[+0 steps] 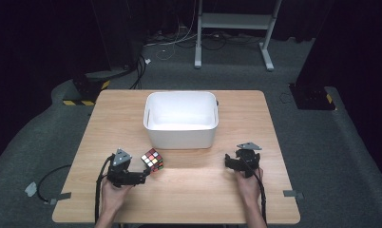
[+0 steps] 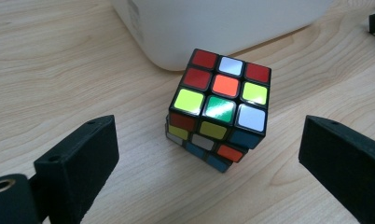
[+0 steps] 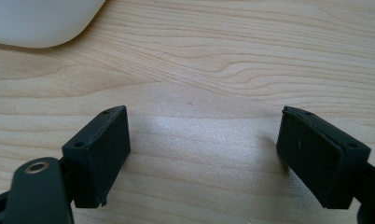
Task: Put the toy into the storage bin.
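A scrambled puzzle cube [image 1: 152,160] sits on the wooden table [image 1: 189,190] just in front of the white bin [image 1: 179,135]. In the left gripper view the cube [image 2: 218,109] has its bottom layer twisted slightly out of line. It lies a little ahead of my left gripper [image 2: 209,123], whose jaws stand wide apart on either side without touching it. From above, the left gripper [image 1: 142,173] points right towards the cube. My right gripper [image 1: 227,162] rests at the table's right front, open over bare wood [image 3: 204,140].
The white bin [image 2: 213,23] is empty and stands at the table's middle back; its corner [image 3: 36,18] shows at the top left of the right gripper view. Dark floor with cables and a white frame lies beyond the table.
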{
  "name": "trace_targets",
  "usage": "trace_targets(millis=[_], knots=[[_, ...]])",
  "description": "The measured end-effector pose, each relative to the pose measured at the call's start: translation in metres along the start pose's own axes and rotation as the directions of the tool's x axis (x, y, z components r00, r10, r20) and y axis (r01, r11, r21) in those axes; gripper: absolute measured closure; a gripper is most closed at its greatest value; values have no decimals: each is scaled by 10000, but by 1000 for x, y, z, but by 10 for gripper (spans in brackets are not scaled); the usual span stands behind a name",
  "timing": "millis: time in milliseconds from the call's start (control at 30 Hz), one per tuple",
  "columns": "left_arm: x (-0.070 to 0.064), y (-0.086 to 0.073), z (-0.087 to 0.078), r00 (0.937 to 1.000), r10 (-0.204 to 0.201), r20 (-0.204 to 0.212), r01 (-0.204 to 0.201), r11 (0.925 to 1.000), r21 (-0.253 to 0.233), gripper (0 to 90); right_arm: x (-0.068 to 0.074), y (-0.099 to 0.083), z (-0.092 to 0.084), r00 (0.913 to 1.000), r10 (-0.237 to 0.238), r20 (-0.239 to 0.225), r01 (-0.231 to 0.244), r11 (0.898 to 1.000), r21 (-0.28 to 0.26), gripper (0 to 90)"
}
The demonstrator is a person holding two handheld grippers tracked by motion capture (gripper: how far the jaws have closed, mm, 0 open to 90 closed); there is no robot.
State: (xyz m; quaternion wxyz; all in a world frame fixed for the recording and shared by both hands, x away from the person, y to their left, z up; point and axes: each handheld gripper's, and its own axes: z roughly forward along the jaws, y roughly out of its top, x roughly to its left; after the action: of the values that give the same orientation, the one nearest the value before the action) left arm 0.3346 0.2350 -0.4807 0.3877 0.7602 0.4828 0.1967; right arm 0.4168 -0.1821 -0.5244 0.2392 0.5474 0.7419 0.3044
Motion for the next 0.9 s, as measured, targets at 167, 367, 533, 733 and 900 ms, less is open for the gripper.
trace_targets(millis=[167, 367, 533, 733, 900], knots=[[-1, 2, 6, 10000, 22, -53, -21, 10000, 52, 48, 0, 0, 0, 10000, -1, -1, 1, 10000, 0, 170], [-4, 4, 15, 9999, 83, -125, -80, 9997, 228, 48, 0, 0, 0, 10000, 14, -7, -14, 10000, 5, 169], [-6, 6, 20, 9997, -80, -216, 83, 9998, 161, 48, 0, 0, 0, 10000, 10, -9, -10, 10000, 7, 170], [-6, 9, 26, 9997, -78, -236, 84, 9996, 259, 49, 0, 0, 0, 10000, 12, -10, -12, 10000, 9, 170], [-7, 11, 34, 9997, -68, -228, 74, 9996, 265, 55, 0, 0, 0, 10000, 10, -8, -10, 10000, 8, 169]])
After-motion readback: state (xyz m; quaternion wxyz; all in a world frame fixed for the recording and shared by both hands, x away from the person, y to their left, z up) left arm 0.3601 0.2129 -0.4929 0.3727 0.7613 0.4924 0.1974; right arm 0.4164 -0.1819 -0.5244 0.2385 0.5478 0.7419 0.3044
